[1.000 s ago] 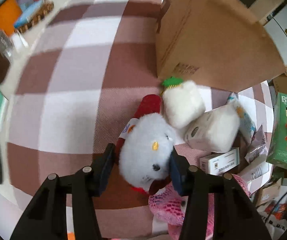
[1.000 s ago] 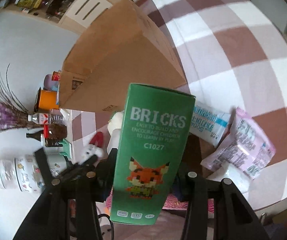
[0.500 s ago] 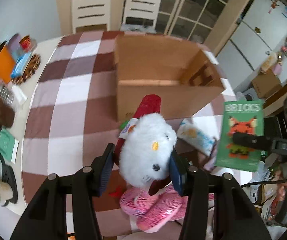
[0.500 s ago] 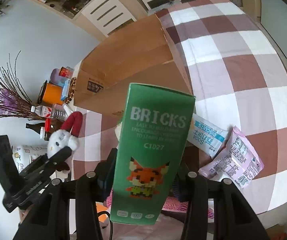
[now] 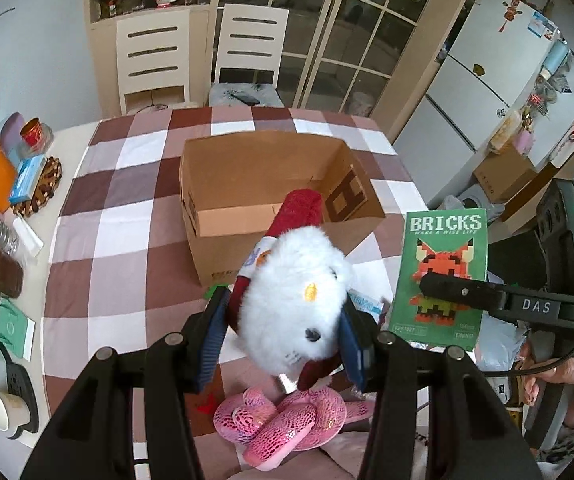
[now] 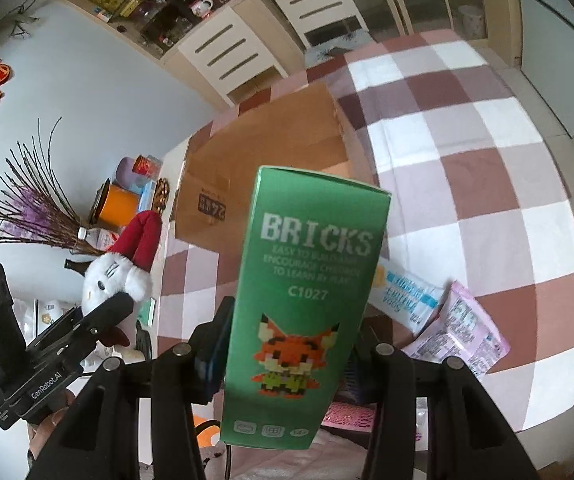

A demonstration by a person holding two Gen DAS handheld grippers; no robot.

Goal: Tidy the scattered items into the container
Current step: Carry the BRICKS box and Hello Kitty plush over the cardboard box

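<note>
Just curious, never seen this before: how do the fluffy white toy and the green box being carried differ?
The white plush toy with the red hat is soft and rounded; the green cardboard BRICKS box is flat-sided and printed with a fox. The toy sits in the left claw, the box in the right claw. Both are gripped and lifted near the open cardboard box.

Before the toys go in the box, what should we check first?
1. Left gripper holds the plush firmly: ok, both pads press its sides.
2. Right gripper holds the bricks box: ok, clamped low on the box, which stands upright.
3. Cardboard box open on top: ok.
4. Room inside: ok, the part of the inside in view looks bare.
5. Both loads lifted clear of the table: ok, nothing hangs onto them.
6. Grippers apart from each other: ok, with a gap between plush and bricks box.
</note>
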